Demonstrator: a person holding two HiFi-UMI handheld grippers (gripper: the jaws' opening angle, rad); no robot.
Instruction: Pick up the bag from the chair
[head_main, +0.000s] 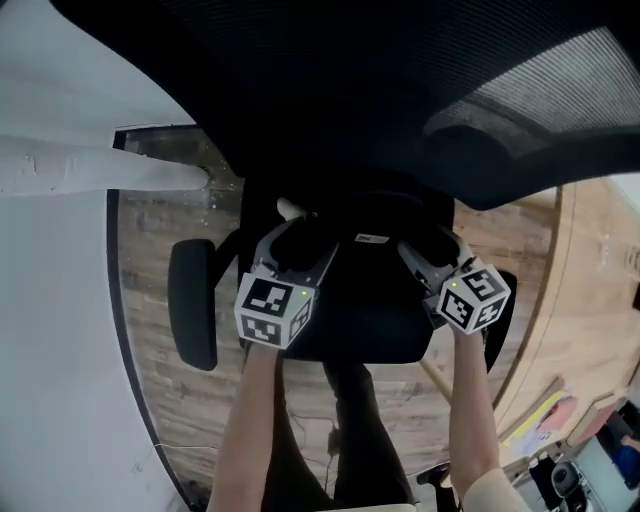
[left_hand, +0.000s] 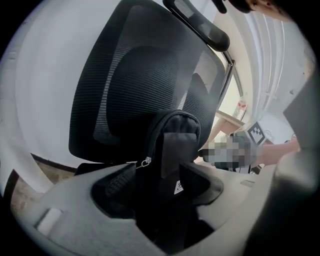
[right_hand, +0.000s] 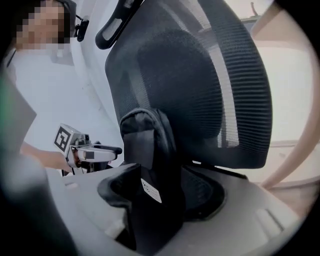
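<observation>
A black bag (head_main: 362, 272) stands upright on the seat (head_main: 370, 340) of a black mesh office chair, in front of the backrest (head_main: 400, 100). My left gripper (head_main: 295, 245) is shut on the bag's left side and my right gripper (head_main: 425, 255) on its right side. In the left gripper view, bag (left_hand: 172, 150) fabric fills the gap between the jaws of the left gripper (left_hand: 160, 200), with a zipper pull (left_hand: 145, 161) beside it. In the right gripper view, the right gripper (right_hand: 155, 205) pinches the bag (right_hand: 147, 145) near a white label (right_hand: 150, 190). The bag's underside is hidden.
The chair's left armrest (head_main: 192, 305) sticks out beside my left arm. A curved wooden desk (head_main: 590, 300) lies to the right, with items at its near corner (head_main: 545, 420). A white wall and ledge (head_main: 60, 170) stand to the left, above wooden floor (head_main: 150, 360).
</observation>
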